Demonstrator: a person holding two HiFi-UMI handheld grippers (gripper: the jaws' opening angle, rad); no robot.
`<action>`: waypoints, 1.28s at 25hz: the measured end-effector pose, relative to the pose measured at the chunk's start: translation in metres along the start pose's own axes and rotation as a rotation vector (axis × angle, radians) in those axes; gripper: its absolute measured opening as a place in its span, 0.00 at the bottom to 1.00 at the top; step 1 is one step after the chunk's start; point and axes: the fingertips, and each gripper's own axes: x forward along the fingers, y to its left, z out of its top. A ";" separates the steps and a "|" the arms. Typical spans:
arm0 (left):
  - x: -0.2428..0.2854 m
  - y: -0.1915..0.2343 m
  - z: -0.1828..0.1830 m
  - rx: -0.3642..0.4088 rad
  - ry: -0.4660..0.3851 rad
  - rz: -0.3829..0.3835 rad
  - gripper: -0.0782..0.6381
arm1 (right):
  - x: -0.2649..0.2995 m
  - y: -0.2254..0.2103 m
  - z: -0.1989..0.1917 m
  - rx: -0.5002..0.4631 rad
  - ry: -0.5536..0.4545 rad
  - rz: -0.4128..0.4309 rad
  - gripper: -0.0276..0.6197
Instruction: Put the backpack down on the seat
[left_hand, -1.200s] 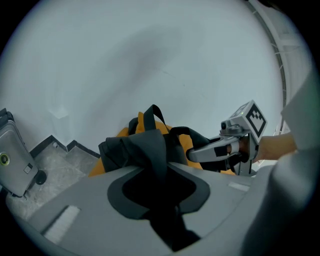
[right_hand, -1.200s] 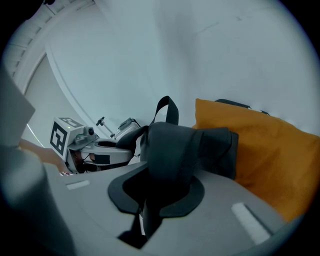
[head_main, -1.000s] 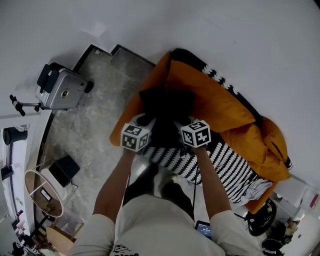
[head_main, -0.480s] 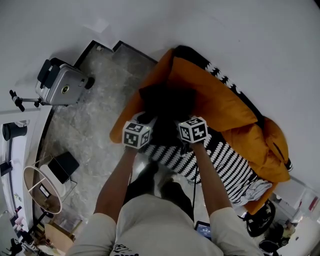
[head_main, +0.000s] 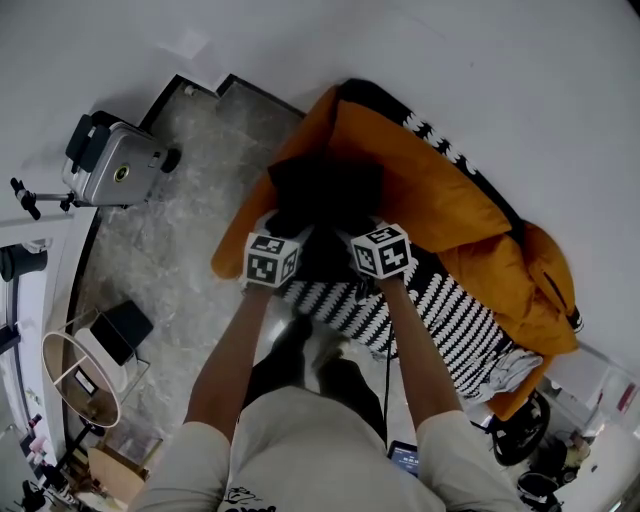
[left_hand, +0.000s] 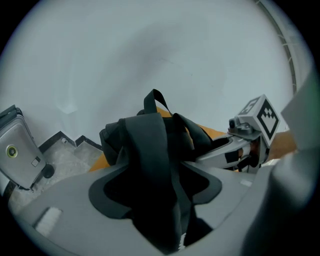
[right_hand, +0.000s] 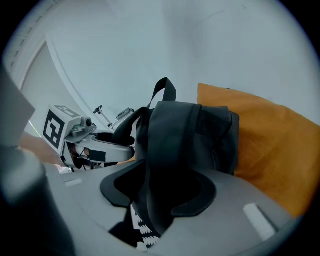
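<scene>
A black backpack (head_main: 325, 195) rests on the left end of an orange sofa (head_main: 440, 210), against its back cushion. My left gripper (head_main: 288, 232) and right gripper (head_main: 362, 232) sit side by side at the pack's near side. In the left gripper view a black strap (left_hand: 150, 150) runs loosely between the widening jaws of the left gripper (left_hand: 160, 195). In the right gripper view the other strap (right_hand: 165, 150) lies between the jaws of the right gripper (right_hand: 160, 192), which are also opening. Neither set of pads visibly presses on its strap.
A black-and-white striped blanket (head_main: 440, 320) covers the seat to the right of the pack. A silver suitcase (head_main: 115, 172) stands on the marble floor at left. A round side table (head_main: 80, 380) is at lower left. White walls lie behind the sofa.
Both grippers and the backpack have shifted a little toward the sofa's back and left end. The person's arms have stretched slightly further forward.
</scene>
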 end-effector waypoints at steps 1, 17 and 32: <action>-0.002 0.000 -0.001 -0.002 -0.005 0.011 0.53 | -0.002 0.000 -0.002 0.000 -0.006 -0.012 0.32; -0.043 0.014 -0.025 -0.027 -0.025 0.087 0.59 | -0.046 -0.019 -0.039 0.060 -0.042 -0.137 0.43; -0.139 0.007 -0.038 -0.039 -0.133 0.147 0.55 | -0.130 0.018 -0.052 0.036 -0.174 -0.188 0.39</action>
